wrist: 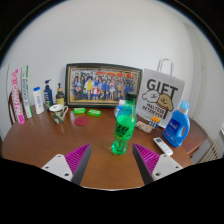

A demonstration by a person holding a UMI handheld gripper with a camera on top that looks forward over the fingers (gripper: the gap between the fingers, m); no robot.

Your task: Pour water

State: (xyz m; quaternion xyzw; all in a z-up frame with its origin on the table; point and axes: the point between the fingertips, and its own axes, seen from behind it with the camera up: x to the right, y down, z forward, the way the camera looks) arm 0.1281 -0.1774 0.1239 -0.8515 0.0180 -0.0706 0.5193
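Green soda bottle [123, 130] with a paler label; blue detergent bottle [177, 126]; white gift bag [160, 96] lettered in black (a brown figure printed below); brown wooden table [60, 140]; magenta finger pads [78, 158].

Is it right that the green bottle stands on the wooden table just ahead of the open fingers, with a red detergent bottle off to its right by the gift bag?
Not quite: the detergent bottle is blue, not red, as the gripper view shows. The rest holds: the green bottle stands on the wooden table just ahead of the open gripper, and the gift bag is beside the detergent.
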